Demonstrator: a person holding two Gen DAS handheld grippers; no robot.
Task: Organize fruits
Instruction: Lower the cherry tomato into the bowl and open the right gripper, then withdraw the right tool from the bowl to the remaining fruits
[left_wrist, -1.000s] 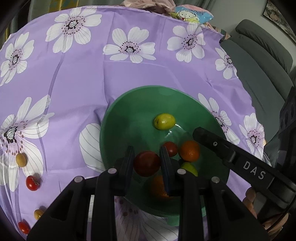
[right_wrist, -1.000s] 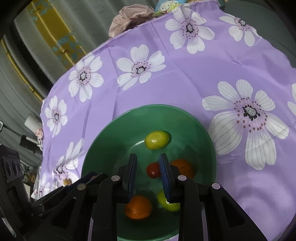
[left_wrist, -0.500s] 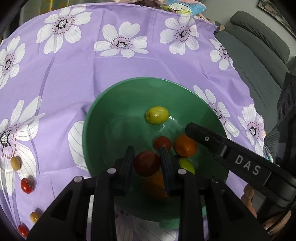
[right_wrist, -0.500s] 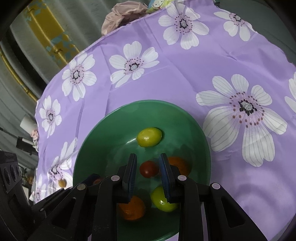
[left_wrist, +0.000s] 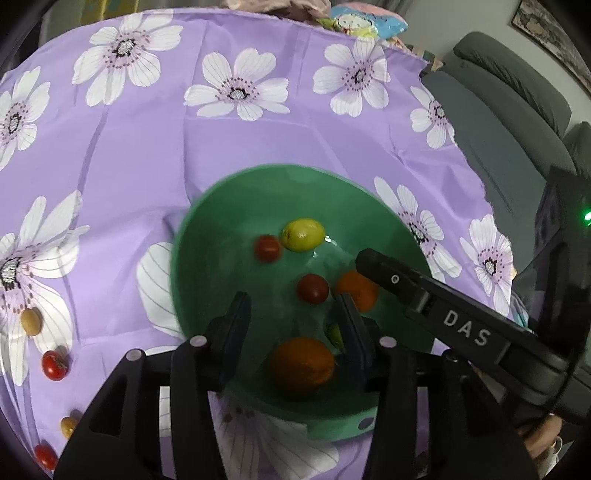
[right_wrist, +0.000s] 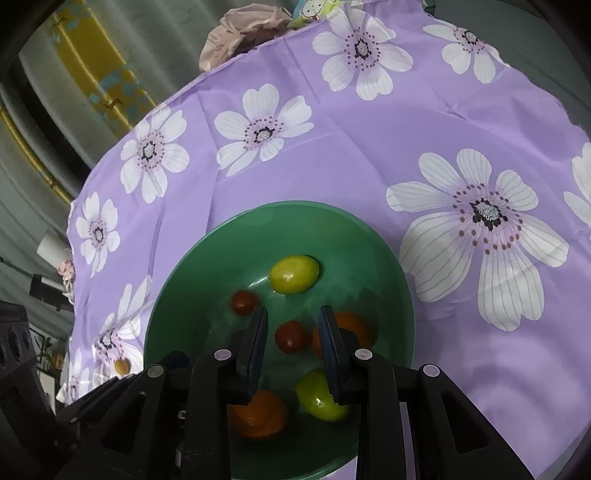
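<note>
**Entry: red tomato let go into green bowl; loose fruit still on the cloth**

Left-wrist view, left to right.

1. Purple flowered cloth (left_wrist: 155, 155): on its left margin lie a tan fruit (left_wrist: 30, 321), a red tomato (left_wrist: 54, 365), a second tan fruit (left_wrist: 68, 426) and another red tomato (left_wrist: 45, 456), all well apart from the bowl.
2. Green bowl (left_wrist: 221, 206): holds a small red tomato (left_wrist: 267, 248) touching or just beside a yellow-green fruit (left_wrist: 303, 234); a second red tomato (left_wrist: 312, 288); an orange (left_wrist: 357, 290) behind the right tong; a larger orange (left_wrist: 302, 364) at the near wall; a green fruit (left_wrist: 335, 333), mostly hidden.
3. Left gripper (left_wrist: 293, 314): jaws have just been opening, now about half spread and empty. A second ago they clamped a red tomato over the bowl; that fruit is now free inside it.
4. Right gripper (right_wrist: 293, 334): jaws nearly closed, pads parallel, nothing pinched; it hovers above the bowl.

Judgement: one deposit complete. The four pieces at the left remain to be gathered, probably by the left gripper.
</note>
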